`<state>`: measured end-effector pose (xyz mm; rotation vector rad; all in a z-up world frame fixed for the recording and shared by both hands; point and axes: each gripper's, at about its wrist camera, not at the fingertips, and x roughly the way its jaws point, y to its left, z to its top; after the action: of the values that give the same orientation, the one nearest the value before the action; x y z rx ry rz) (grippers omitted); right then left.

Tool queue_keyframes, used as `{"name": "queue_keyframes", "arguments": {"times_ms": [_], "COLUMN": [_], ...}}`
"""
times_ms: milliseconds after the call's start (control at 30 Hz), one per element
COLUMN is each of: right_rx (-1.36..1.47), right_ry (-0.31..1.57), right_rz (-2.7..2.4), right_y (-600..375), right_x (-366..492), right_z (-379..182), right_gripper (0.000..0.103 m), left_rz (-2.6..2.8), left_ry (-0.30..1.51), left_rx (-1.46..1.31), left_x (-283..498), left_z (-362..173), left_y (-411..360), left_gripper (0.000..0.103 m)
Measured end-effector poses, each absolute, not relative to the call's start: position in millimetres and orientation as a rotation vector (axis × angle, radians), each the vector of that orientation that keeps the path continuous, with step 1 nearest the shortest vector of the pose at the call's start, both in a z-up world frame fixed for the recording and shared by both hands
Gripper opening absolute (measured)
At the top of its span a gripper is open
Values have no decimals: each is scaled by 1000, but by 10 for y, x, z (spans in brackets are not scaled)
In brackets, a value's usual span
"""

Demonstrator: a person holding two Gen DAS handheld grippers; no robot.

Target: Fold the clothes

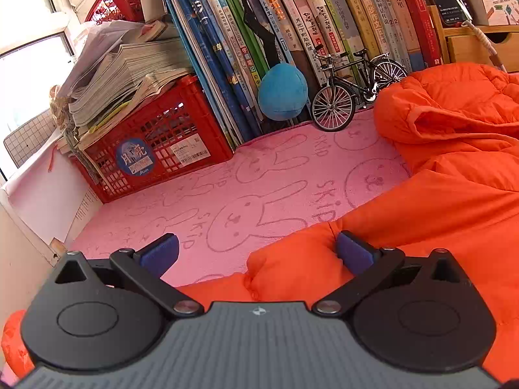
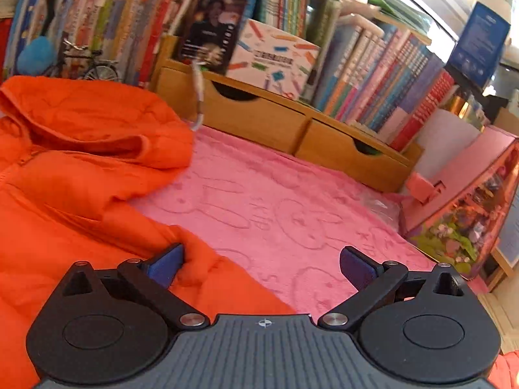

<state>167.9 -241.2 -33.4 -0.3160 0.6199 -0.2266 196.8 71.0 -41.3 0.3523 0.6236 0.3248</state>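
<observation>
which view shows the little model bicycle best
The left wrist view: the model bicycle stands sharp and whole against the books, beside the orange jacket. In the right wrist view it is small, blurred and far off at the upper left, partly behind the jacket.

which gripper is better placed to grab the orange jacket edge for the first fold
Left, slightly. The left gripper is open with a puffed edge of the orange jacket between its fingers. The right gripper is open too, but mostly over pink blanket.
</observation>
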Motion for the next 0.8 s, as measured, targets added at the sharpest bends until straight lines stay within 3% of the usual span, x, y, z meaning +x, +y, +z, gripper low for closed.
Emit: {"name": "queue_keyframes", "arguments": {"times_ms": [100, 133, 200, 367, 600, 800], "right_rx": [-317, -318, -318, -319, -534, -470], "right_ry": [570, 554, 521, 438, 438, 547], "right_rz": [-176, -160, -126, -43, 147, -21], "right_y": [-2299, -2262, -2187, -1999, -1044, -1719], "right_x": [1595, 1567, 1511, 1370, 1475, 1721], "right_z": [-268, -246, -202, -92, -306, -396], "right_gripper": [97, 86, 82, 87, 97, 102], "left_rz": [342, 341, 266, 86, 152, 149], "left_ry": [614, 604, 560, 450, 556, 601], "left_rx": [392, 403, 359, 337, 464, 374], "left_x": [2015, 2001, 1903, 1788, 2151, 2193], "left_z": [-403, -374, -250, -58, -412, -390], "left_y": [672, 653, 642, 463, 213, 352], "left_gripper": [103, 103, 101, 103, 103, 103]}}
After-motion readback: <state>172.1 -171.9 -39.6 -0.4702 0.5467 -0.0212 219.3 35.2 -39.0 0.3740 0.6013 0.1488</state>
